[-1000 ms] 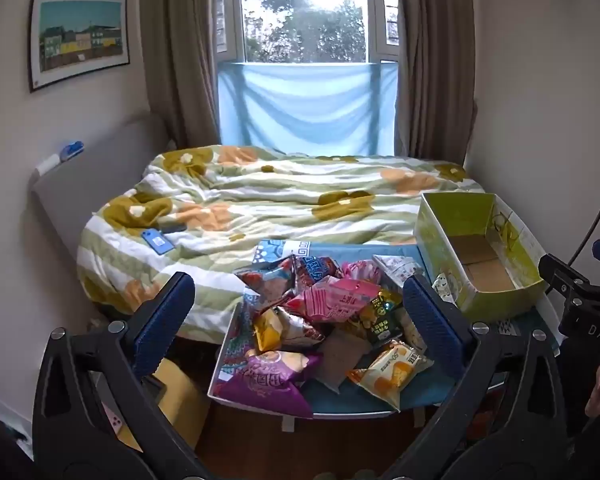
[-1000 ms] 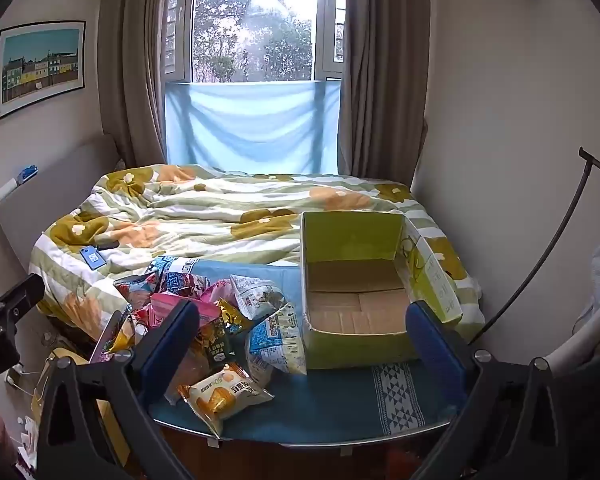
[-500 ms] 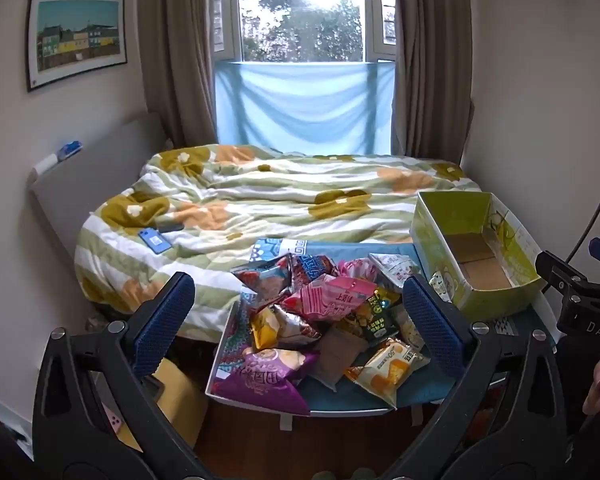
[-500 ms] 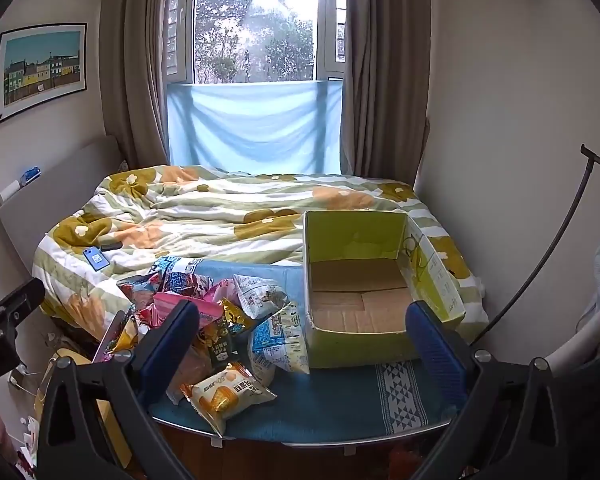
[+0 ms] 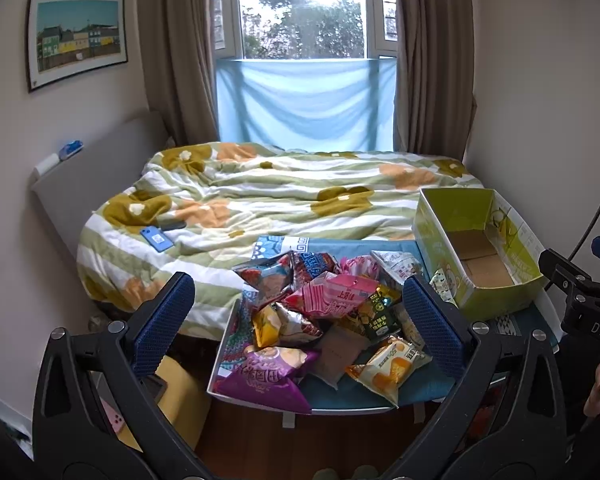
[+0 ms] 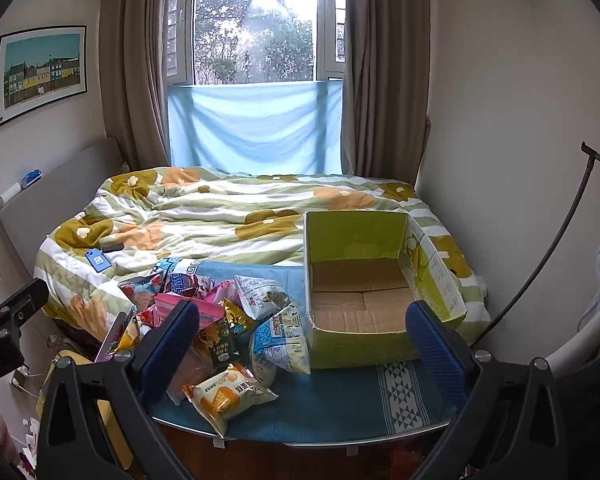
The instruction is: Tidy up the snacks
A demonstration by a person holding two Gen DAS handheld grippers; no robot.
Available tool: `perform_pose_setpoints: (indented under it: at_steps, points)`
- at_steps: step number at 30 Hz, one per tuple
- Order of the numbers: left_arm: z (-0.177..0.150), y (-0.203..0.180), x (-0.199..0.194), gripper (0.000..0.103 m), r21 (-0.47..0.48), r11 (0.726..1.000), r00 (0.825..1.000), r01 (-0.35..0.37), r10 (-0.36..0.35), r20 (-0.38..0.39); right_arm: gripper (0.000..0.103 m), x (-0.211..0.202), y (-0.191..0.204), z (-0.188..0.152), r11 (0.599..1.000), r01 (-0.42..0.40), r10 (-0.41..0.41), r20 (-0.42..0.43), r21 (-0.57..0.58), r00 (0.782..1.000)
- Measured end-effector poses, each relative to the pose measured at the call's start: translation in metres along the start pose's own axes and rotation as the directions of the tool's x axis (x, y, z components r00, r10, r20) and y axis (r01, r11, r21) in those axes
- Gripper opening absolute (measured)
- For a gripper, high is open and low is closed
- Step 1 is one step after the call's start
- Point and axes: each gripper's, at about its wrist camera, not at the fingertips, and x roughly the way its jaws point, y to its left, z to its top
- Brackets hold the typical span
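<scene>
A pile of snack bags [image 5: 324,312] lies on a blue-clothed table [image 5: 364,398]; it also shows in the right wrist view [image 6: 216,320]. Among them are a purple bag [image 5: 260,376], a pink bag [image 5: 334,294] and a yellow-orange bag [image 6: 226,394]. An empty green cardboard box [image 6: 360,284] stands to their right, also seen in the left wrist view [image 5: 476,252]. My left gripper [image 5: 296,320] is open and empty, held back from the pile. My right gripper [image 6: 300,340] is open and empty, before the box's front.
A bed with a flowered duvet [image 5: 284,196] lies behind the table, with a blue phone [image 5: 156,238] on it. A yellow stool [image 5: 176,396] stands at the table's left. A dark stand pole [image 6: 556,240] rises at the right wall.
Both grippers have drifted slightly; the view shifted a little. Nothing was grasped and the snacks and box have not moved.
</scene>
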Motion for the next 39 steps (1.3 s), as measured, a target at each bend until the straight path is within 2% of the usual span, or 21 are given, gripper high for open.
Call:
perform_pose_setpoints:
  at_steps: [39]
  points:
    - [-0.0037, -0.0072, 0.0037, 0.102, 0.004, 1.0, 1.0, 0.003, -0.002, -0.023, 0.103, -0.0029, 0.0024, 0.0024, 1.0, -0.01, 0.01, -0.003, 0.011, 1.0]
